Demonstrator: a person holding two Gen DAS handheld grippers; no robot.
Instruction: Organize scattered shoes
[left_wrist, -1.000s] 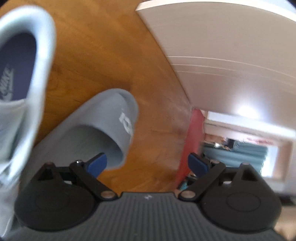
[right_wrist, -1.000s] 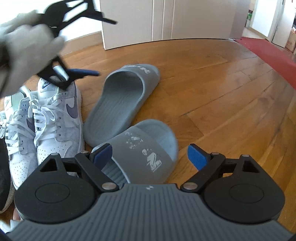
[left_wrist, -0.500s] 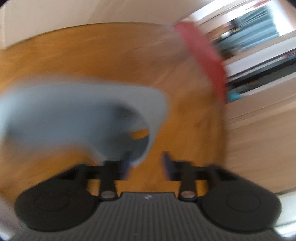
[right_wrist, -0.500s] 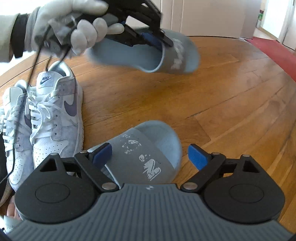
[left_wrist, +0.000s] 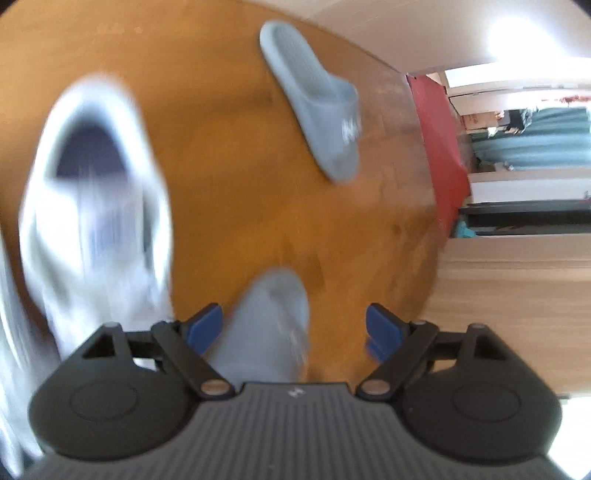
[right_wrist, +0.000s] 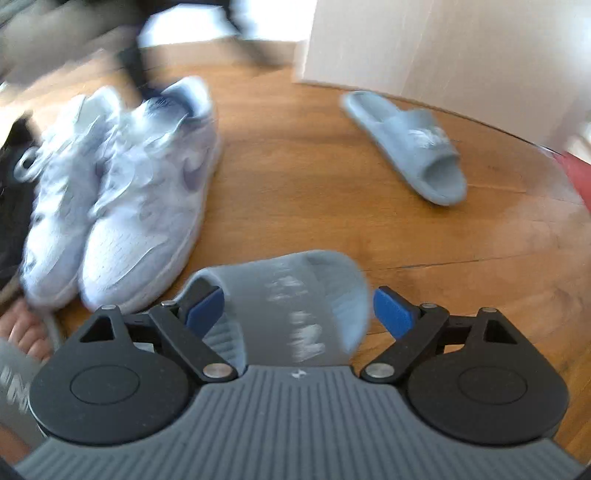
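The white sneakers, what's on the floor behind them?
Behind the white sneakers there is wooden floor, then something dark and blurred, too smeared to name. The floor under them is hidden.

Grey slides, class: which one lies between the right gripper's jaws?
The near slide, its printed strap between the open jaws; the far slide lies alone by the white cabinet.

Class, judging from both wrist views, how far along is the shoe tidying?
Done: the white sneakers sit paired side by side. In hand: nothing is gripped; the right gripper hangs open over the near slide, and the left gripper is opening. Left: the far slide lies apart from its mate.
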